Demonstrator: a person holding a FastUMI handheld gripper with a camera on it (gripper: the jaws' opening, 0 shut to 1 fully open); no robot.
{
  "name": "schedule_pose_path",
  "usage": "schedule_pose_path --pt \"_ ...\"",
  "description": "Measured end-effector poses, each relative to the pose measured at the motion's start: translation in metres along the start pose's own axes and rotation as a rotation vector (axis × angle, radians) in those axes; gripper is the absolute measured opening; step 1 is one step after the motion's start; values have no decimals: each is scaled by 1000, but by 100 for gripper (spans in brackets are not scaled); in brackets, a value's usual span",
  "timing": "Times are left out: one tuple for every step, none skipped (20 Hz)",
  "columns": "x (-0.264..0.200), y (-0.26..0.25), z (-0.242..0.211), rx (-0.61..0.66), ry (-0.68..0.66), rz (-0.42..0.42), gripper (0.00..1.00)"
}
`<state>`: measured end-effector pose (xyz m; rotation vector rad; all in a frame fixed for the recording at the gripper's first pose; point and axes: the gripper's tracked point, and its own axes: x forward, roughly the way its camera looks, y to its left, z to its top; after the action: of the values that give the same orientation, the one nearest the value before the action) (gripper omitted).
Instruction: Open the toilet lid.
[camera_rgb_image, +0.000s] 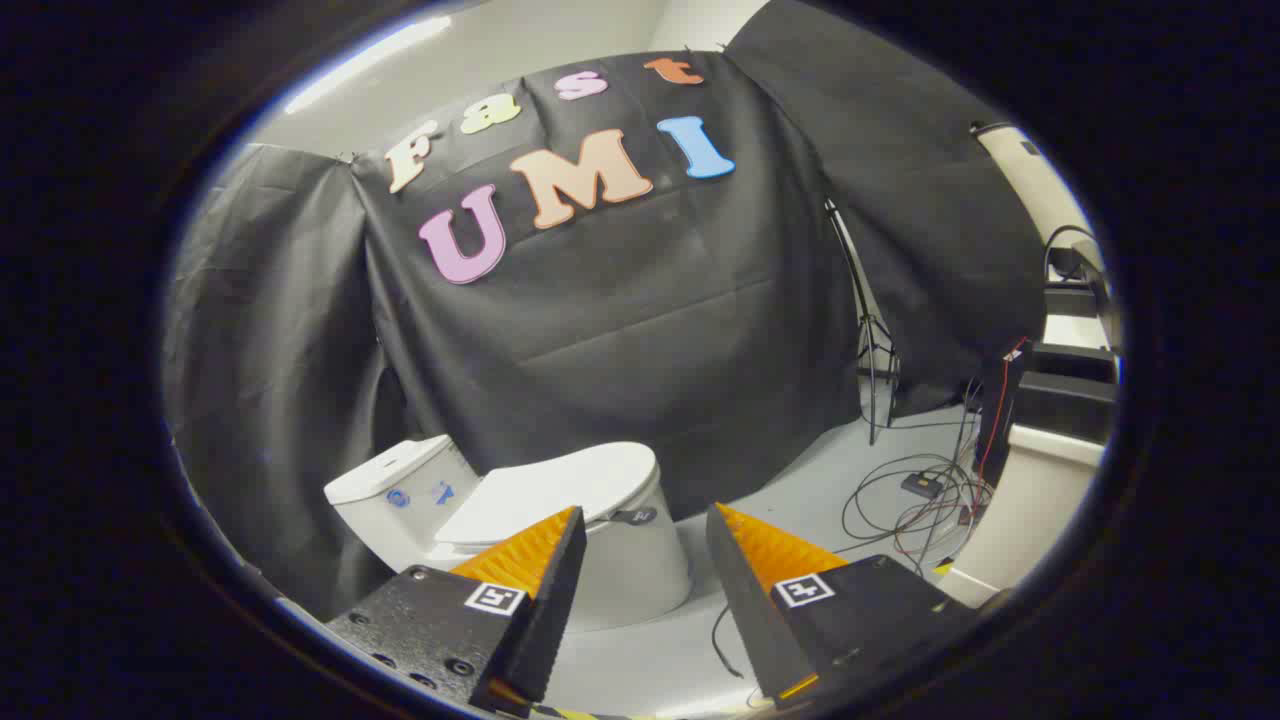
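Toilet (610, 560), white glossy ceramic with a rounded bowl, standing on the pale grey floor (790, 500) just beyond the gripper (645, 520), slightly toward the left finger. White oval toilet lid (555, 488) lying flat and closed over the bowl, so nothing of the bowl's inside on show. Front edge of the lid curving round above a small dark tag on the bowl's front. White box-shaped tank (395, 490) behind the lid, capped with its own flat cover, two small blue marks on its side.

Fingers spread well apart, gripping nothing, with open air between them; left fingertip overlapping the near edge of the lid in the view, contact impossible to judge.

Black draped cloth wall (620, 340) close behind the tank and the bowl. Bare floor open ahead of the right finger and beside the bowl. Further off on that side, tangled thin black and red cables (915, 500), a slim black tripod stand (868, 340), and a cream-coloured cabinet side (1020, 510).
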<state>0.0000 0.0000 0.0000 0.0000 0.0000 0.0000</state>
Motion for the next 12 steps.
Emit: schedule_pose_path --pt "1 0 0 0 5 2 76" --pt "1 0 0 0 9 0 75" --pt "2 -2 0 2 10 -1 75" --pt "2 -2 0 5 9 0 75" --pt "2 -2 1 7 7 0 75" --pt "2 -2 1 8 3 -1 75" --pt "1 -2 2 9 0 0 75" --pt "1 -2 2 9 -2 0 75" --pt "0 -2 2 9 -4 1 75" --pt "0 -2 2 9 -5 2 75" --pt "1 -2 2 9 -6 2 75" --pt "0 -2 3 9 -8 2 75"
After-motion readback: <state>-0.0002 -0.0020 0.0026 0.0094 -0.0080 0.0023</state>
